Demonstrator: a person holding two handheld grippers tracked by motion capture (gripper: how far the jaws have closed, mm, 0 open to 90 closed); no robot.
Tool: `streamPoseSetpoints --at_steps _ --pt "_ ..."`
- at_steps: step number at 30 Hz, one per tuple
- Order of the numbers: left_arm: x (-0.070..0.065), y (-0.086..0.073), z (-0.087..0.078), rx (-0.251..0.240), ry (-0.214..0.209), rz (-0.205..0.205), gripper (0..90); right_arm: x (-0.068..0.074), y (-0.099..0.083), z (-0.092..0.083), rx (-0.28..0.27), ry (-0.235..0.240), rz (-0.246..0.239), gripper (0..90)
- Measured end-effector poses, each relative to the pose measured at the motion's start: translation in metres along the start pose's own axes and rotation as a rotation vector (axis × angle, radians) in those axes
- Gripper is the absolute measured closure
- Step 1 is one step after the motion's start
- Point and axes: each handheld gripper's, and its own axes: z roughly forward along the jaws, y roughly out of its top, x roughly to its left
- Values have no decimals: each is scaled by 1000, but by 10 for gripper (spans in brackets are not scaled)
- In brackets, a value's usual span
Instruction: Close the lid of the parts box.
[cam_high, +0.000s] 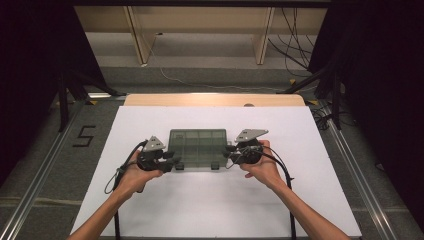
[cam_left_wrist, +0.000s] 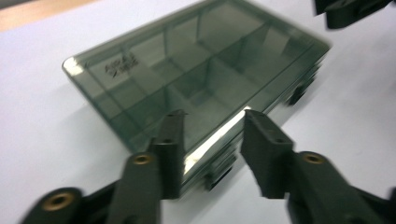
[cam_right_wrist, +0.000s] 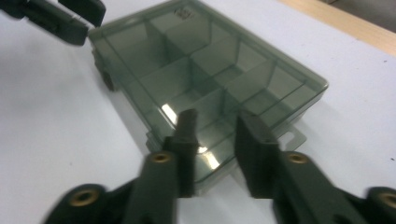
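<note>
My left gripper (cam_left_wrist: 212, 140) and right gripper (cam_right_wrist: 215, 140), jaws apart, flank the flat smoky-grey translucent plastic compartment box (cam_high: 198, 148), one at each end, lid shut

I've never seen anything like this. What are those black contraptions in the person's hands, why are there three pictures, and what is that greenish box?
No machine is at work here: a person holds a hand-operated tool in each hand, the left gripper and the right gripper. Each has two black jaws that can pinch things. The high view comes from a camera above the white table. The other two pictures come from small cameras riding on each gripper, looking along its jaws. On the table lies a smoky clear compartment box, lid closed, with dividers inside. Each gripper sits at one end of it, jaws parted around the box's edge. Neither seems to be pinching it, so the box rests on the table rather than being held.
</note>
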Motion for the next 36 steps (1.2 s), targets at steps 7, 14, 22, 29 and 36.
streamPoseSetpoints --at_steps 7,14,22,29,36 --pt "-5 1 -11 -78 11 -42 335 5 7 -14 -97 -32 71 383" --pt "-5 0 -16 -118 3 -54 283 11 7 -23 -151 -22 90 313" --pt "-9 3 -18 -172 -6 -65 219 15 6 -30 -192 -35 103 267" --pt "-15 3 -25 -215 -9 -49 175 17 2 -41 -231 -40 131 230" --pt "-25 -2 -38 -240 -10 -19 175 23 -2 -54 -250 -42 139 207"
